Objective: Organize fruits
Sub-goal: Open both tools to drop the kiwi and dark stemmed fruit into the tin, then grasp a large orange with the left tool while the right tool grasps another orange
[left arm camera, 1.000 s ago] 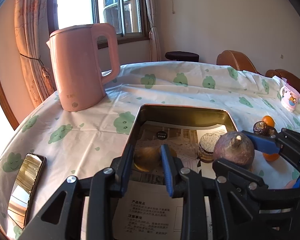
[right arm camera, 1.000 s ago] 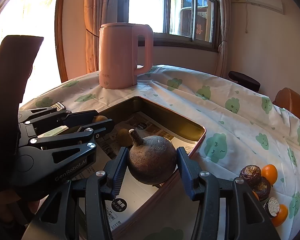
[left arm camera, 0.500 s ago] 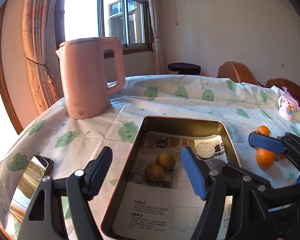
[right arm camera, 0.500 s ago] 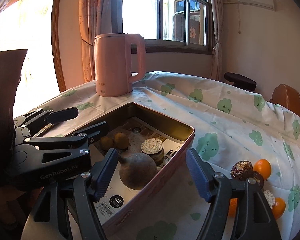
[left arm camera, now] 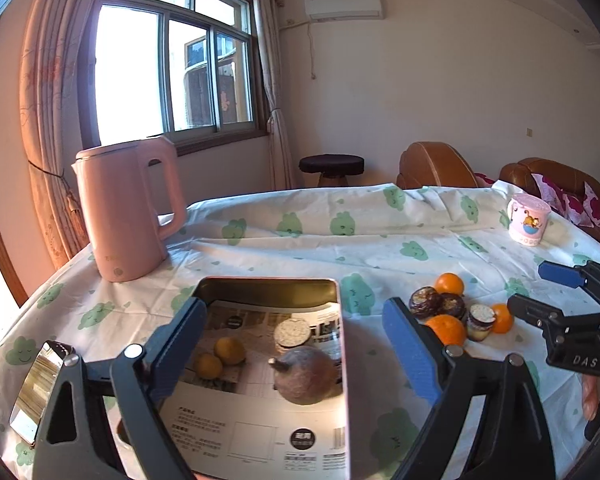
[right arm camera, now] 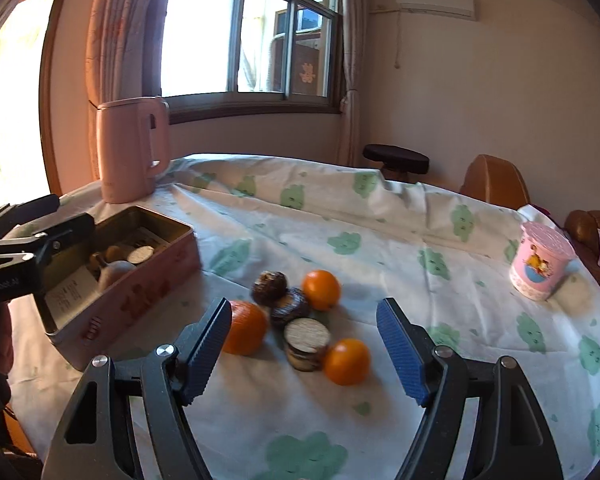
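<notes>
Hovering with jaws spread wide and empty, right gripper (right arm camera: 303,350) above the loose pile on the worktop (right arm camera: 440,240): three oranges (right arm camera: 346,361), two dark round fruits (right arm camera: 269,288), one cut piece (right arm camera: 306,343). Waiting likewise spread and empty, left gripper (left arm camera: 296,350) over the tin box (left arm camera: 342,360) holding a brown bulb (left arm camera: 305,374) and two yellow fruits (left arm camera: 229,351). Judged firm, light, prone to rolling; best pinched across the widest part.

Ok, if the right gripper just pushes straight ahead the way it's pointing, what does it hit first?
Probably the cut dark fruit, lying pale face up between the open fingers of the right gripper. The oranges flank it; depth is uncertain, so a finger might brush one.
</notes>
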`<state>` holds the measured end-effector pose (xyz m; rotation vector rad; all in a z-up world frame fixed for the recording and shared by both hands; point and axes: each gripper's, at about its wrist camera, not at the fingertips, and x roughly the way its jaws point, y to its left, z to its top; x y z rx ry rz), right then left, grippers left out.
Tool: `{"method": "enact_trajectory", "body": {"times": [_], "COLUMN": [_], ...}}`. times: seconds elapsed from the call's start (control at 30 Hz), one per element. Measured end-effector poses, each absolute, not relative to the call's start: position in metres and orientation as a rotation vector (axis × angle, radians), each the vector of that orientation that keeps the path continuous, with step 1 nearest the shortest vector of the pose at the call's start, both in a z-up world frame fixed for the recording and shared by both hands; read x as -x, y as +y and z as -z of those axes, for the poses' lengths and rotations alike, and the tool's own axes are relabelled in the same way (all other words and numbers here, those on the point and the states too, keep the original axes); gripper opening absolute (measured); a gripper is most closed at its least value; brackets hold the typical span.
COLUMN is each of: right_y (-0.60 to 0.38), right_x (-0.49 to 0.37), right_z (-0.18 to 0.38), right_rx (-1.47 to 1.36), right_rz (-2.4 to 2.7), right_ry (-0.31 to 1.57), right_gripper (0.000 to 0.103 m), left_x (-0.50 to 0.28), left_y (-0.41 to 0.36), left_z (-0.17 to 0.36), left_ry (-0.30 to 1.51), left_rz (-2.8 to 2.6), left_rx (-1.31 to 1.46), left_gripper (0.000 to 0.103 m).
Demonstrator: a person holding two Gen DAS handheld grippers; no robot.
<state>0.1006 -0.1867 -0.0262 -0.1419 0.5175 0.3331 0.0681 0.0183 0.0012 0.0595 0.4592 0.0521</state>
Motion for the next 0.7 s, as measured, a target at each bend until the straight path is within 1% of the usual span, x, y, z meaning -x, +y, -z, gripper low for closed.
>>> {"method": "enact_trajectory", "body": {"times": [0.13,0.33,0.4,0.47,0.5,0.57,0.6,0.7], "right_y": [-0.224,-0.228,-0.223,-0.218,-0.216,-0.213,-0.213,-0.215], "right_x": [-0.107,-0.113,-0.116,-0.118,-0.121,-0.127,-0.13,-0.136], "right_z": [0.033,0.042,0.045,0.047,0.049,0.054,0.056,0.059], "right_rx": [0.09,0.065,0.073,0.088,0.105,0.116,0.105,0.085], "right_rz": [-0.284,-0.331,-0.344,-0.35,-0.345,-0.354,-0.371,-0.387], "right_ry": [0.562,0.617,0.638,0.648,0.664,0.698,0.715,0.743], "right_gripper": [0.076,0.076,0.071,0.069,0.065,0.062,0.061,0.058], "left_x": [-0.076,-0.089,-0.095,-0.103,-0.106,-0.113,-0.116,-0.122], "left_y": [-0.015,-0.049,-0.055,-0.06,-0.062,-0.067,-0.068,-0.074], "left_z": [0.006,0.023,0.029,0.034,0.037,0.04,0.04,0.046], "left_ry": [0.485,0.548,0.583,0.622,0.637,0.664,0.676,0.712], "left_rz": [0.0,0.055,0.075,0.103,0.113,0.138,0.149,0.18], "left_rx": [-0.099,-0.151,-0.154,-0.157,-0.16,-0.16,-0.158,-0.169], "left_gripper": [0.092,0.092,0.092,0.09,0.088,0.086,0.084,0.083]}}
